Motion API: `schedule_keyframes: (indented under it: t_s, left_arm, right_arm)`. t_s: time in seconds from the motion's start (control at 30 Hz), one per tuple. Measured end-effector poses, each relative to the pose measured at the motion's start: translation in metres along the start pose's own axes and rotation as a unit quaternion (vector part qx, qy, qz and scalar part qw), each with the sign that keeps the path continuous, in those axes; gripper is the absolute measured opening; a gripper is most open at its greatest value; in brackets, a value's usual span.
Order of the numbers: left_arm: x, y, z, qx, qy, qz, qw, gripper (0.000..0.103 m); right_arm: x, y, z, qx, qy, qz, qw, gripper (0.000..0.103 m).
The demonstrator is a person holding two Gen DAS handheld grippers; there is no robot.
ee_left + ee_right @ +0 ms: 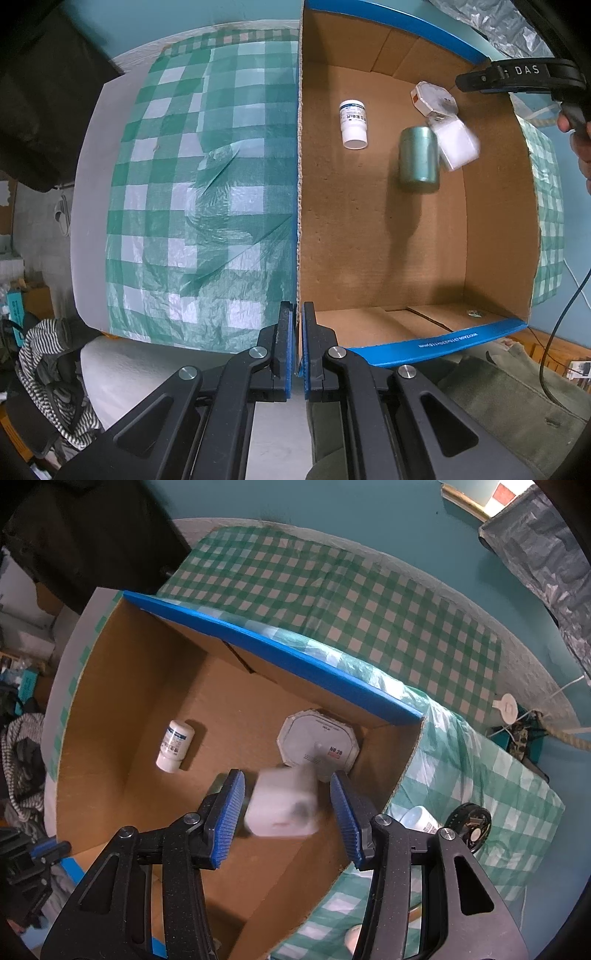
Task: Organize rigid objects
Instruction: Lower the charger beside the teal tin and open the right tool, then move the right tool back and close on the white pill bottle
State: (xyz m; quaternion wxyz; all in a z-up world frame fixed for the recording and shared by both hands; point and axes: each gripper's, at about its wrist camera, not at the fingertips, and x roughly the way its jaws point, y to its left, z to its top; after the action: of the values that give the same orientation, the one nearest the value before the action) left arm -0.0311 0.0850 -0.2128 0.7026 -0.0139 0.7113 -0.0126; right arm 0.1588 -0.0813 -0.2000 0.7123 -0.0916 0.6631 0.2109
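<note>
The white block (282, 803) sits in the gap between the two blue pads of the right gripper (288, 805), down inside the cardboard box (110, 701). It looks blurry, and there is a little space on each side of it, so the pads are spread apart and do not squeeze it. The left gripper (297, 325) is clamped tight on the box's blue-edged wall, and on the box floor lie a white bottle (353, 124), a green can (419, 159) and a flat white eight-sided pack (434, 99) just beside the block.
</note>
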Motion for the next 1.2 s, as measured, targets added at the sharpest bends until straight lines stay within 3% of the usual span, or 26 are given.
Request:
schedule_keyframes:
  t_s: [0.57, 0.77, 1.2]
  left_arm:
    - [-0.003, 0.002, 0.004, -0.001, 0.001, -0.002, 1.0000, 0.004]
    - [-0.005, 0.003, 0.005, 0.001, -0.002, -0.004, 1.0000, 0.004]
    - [-0.006, 0.004, 0.005, 0.002, 0.000, -0.007, 1.0000, 0.004]
  right_arm:
    - [-0.025, -0.007, -0.006, 0.017, -0.012, 0.017, 1.000, 0.050]
    - [-0.045, -0.017, -0.014, 0.034, -0.026, 0.022, 0.999, 0.062]
    - [-0.067, -0.080, -0.044, 0.120, -0.039, 0.002, 0.992, 0.070]
